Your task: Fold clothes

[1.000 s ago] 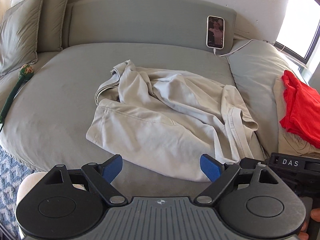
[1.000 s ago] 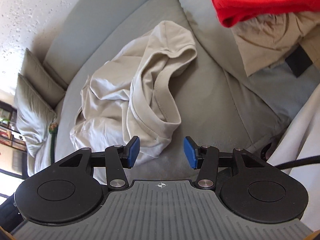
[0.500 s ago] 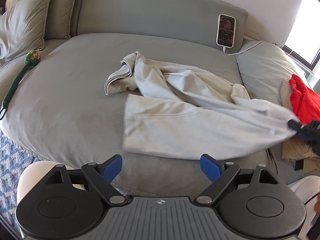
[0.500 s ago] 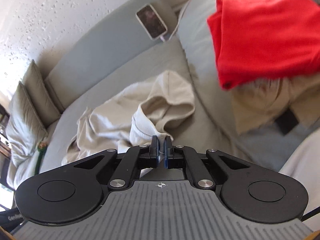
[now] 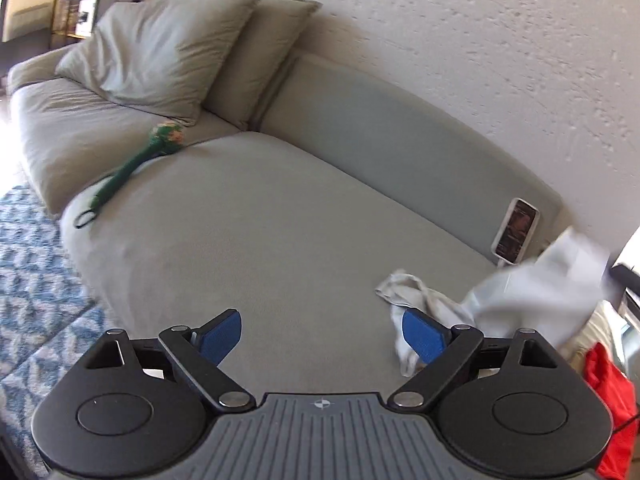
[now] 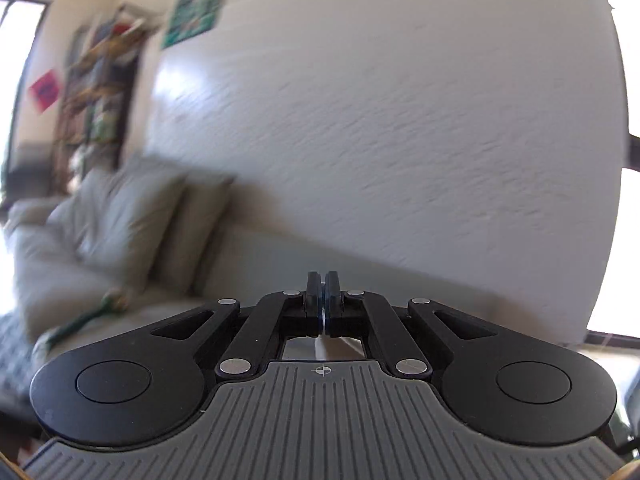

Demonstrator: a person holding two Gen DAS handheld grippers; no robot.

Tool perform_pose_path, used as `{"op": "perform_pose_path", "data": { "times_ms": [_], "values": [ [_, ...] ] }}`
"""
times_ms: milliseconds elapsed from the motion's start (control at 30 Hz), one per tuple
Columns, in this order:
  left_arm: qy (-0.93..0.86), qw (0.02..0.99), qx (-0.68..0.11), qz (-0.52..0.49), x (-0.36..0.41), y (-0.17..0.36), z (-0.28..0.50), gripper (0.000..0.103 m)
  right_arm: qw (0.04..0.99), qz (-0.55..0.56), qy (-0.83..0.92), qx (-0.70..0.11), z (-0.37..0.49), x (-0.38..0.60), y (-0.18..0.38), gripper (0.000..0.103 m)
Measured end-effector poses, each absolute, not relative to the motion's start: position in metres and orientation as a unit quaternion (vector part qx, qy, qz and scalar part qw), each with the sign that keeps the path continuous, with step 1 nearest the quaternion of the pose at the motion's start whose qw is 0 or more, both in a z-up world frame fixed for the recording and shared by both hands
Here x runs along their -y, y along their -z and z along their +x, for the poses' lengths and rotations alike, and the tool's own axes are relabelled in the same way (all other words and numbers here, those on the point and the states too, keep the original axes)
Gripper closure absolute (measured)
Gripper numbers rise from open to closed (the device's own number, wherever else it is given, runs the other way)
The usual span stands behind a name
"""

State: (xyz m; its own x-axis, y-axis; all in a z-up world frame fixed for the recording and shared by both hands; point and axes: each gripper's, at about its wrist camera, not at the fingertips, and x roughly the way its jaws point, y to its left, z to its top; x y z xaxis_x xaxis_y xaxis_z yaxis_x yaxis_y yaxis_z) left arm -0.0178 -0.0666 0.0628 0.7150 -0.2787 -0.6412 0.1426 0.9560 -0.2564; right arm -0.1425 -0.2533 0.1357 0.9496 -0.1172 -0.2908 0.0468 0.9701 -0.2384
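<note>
Right gripper (image 6: 322,304): jaws closed pad to pad at lower centre of its view, with a thin pale sliver showing in the seam between them. Judged to be a pinch on the fabric's edge; the cloth itself hangs below this camera and is not visible there. The view is blurred and faces the textured wall.

Left gripper (image 5: 322,336): jaws wide and opening a little further, nothing between the blue pads. A trailing fold of the beige garment (image 5: 520,300) passes just behind its right-hand pad, not gripped.

The beige garment sits at the right edge of the left wrist view, its upper part lifted and motion-smeared, its lower end and a loose loop dragging on the grey sofa seat (image 5: 260,240). A phone (image 5: 514,230) leans on the backrest just behind it; red clothing (image 5: 604,376) lies at lower right. A green toy (image 5: 136,164) rests at upper left, well apart.

Assessment: step in hand is raising the garment to shake it out before laying it flat. To do it well, lift until the hem clears the seat, then bring the empty left gripper to a matching corner or shoulder seam, take a single layer, and spread both hands apart. Keep the cloth off the phone.
</note>
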Motion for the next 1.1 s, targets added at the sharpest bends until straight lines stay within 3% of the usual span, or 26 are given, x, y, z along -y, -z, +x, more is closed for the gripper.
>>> {"op": "perform_pose_path", "data": {
  "times_ms": [133, 233, 267, 300, 367, 633, 933, 967, 1000, 1033, 1067, 1100],
  "values": [
    [0.088, 0.919, -0.382, -0.039, 0.057, -0.045, -0.006, 0.014, 0.919, -0.145, -0.086, -0.356, -0.164, 0.206, -0.010, 0.099],
    [0.123, 0.905, -0.406, -0.031, 0.064, -0.031, -0.001, 0.014, 0.894, -0.040, -0.069, -0.441, -0.178, 0.223, 0.041, 0.091],
    [0.136, 0.903, -0.406, -0.023, 0.069, -0.028, -0.001, 0.014, 0.895, 0.005, -0.055, -0.443, -0.183, 0.234, 0.043, 0.078],
    [0.148, 0.903, -0.403, -0.010, 0.077, -0.025, -0.004, 0.014, 0.897, 0.046, -0.040, -0.438, -0.189, 0.244, 0.043, 0.058],
    [0.166, 0.899, -0.404, 0.012, 0.093, -0.018, -0.006, 0.015, 0.903, 0.119, -0.004, -0.413, -0.200, 0.265, 0.038, 0.050],
    [0.181, 0.891, -0.416, 0.034, 0.120, -0.006, -0.016, 0.017, 0.919, 0.155, 0.105, -0.347, -0.165, 0.308, 0.040, 0.050],
    [0.139, 0.894, -0.423, 0.040, 0.103, 0.005, -0.010, 0.017, 0.903, 0.153, 0.096, -0.390, -0.084, 0.289, 0.076, 0.050],
    [0.139, 0.893, -0.426, 0.039, 0.102, 0.007, -0.008, 0.017, 0.902, 0.144, 0.103, -0.394, -0.080, 0.285, 0.080, 0.053],
    [0.139, 0.892, -0.429, 0.039, 0.101, 0.008, -0.007, 0.017, 0.901, 0.146, 0.110, -0.393, -0.081, 0.285, 0.080, 0.069],
    [0.142, 0.891, -0.430, 0.039, 0.101, 0.009, -0.007, 0.017, 0.901, 0.153, 0.117, -0.390, -0.085, 0.287, 0.080, 0.078],
    [0.149, 0.890, -0.430, 0.040, 0.101, 0.010, -0.007, 0.017, 0.898, 0.171, 0.124, -0.386, -0.092, 0.292, 0.078, 0.096],
    [0.158, 0.889, -0.429, 0.043, 0.104, 0.011, -0.006, 0.017, 0.894, 0.193, 0.130, -0.382, -0.101, 0.300, 0.077, 0.099]
  ]
}}
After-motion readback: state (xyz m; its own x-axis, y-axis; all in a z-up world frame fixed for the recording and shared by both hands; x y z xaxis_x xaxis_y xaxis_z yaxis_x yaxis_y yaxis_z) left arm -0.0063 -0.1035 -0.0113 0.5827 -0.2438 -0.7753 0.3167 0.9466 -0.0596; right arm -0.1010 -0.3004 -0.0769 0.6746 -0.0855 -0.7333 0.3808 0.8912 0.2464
